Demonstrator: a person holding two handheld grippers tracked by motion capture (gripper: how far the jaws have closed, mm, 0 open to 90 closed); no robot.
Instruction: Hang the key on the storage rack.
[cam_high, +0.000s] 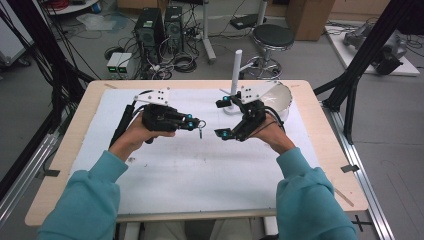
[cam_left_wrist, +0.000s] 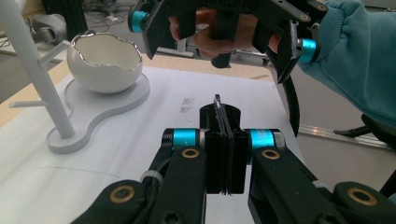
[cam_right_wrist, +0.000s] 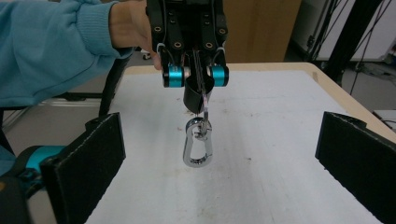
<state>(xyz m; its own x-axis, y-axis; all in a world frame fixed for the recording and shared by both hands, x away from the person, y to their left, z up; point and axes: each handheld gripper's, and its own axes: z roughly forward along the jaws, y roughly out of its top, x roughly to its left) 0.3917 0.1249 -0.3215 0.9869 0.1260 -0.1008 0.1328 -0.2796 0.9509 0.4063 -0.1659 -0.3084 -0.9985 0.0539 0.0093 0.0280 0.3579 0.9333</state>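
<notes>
While left gripper (cam_high: 196, 123) fingers clench strap end, carabiner (cam_right_wrist: 198, 148) dangles free above worktop (cam_high: 200, 165) middle, presented for handover; right gripper (cam_high: 223, 116) fingers spread wide, facing it, ready to receive.

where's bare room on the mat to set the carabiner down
The near half of the white mat, between the two sleeves, is bare, as is its left part beside the left gripper. The far right corner is crowded: white stand and bowl behind the right gripper.
</notes>
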